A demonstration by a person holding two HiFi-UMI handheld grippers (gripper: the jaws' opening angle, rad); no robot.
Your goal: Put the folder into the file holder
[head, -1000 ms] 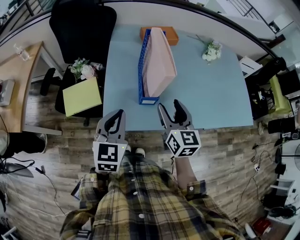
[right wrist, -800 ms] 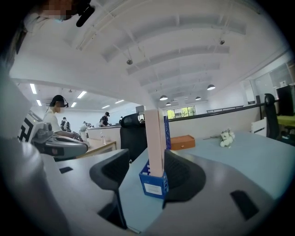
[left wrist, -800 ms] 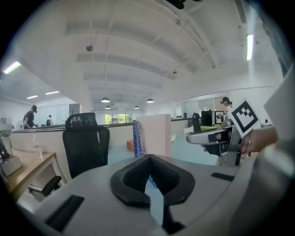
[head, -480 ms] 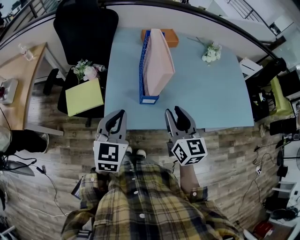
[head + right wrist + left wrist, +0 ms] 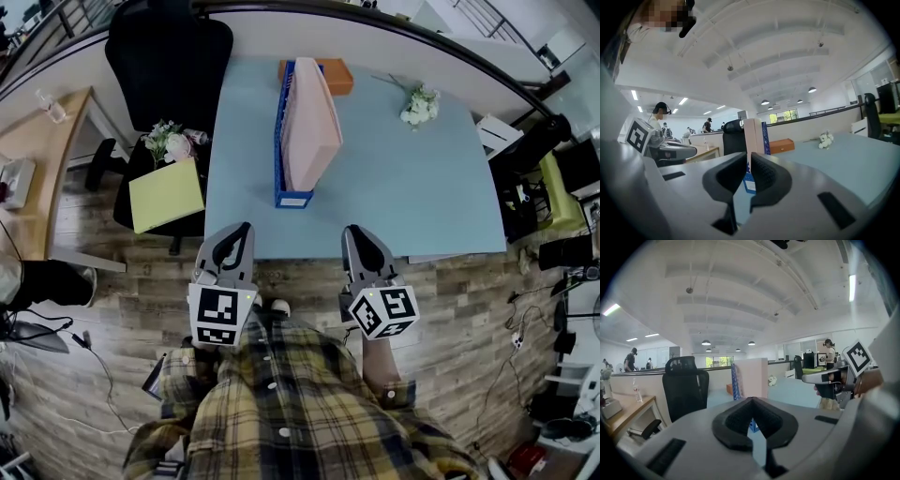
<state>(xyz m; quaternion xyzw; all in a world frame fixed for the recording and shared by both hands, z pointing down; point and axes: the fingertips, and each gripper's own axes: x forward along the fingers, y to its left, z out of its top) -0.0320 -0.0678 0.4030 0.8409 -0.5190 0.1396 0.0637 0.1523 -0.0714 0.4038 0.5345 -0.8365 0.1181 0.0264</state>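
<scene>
at the near edge of the desk (image 5: 412, 187), both tools are held short of the work surface, over the floor, well apart from the file holder (image 5: 279, 141). judged reason: nothing remains for them to carry.

left hand-held gripper (image 5: 238, 230): jaws together at the tips, nothing between them. right hand-held gripper (image 5: 360, 232): jaws closing, only a narrow slit left, nothing in that slit; the right gripper view shows only the distant holder beyond it.

the folder (image 5: 309, 122) stands inside the blue mesh file holder, toward the far middle of the desk. it rises well above the holder's rim and leans to the right, its top edge overhanging that side. it is pale pink, plain, thick, with flat faces and no visible creasing. the holder looks to be upright, with a label on its near end.

judgement: the placing appears done; the lean suggests a loose fit rather than a fault.

an orange box (image 5: 337, 73) lies just behind the holder.
</scene>
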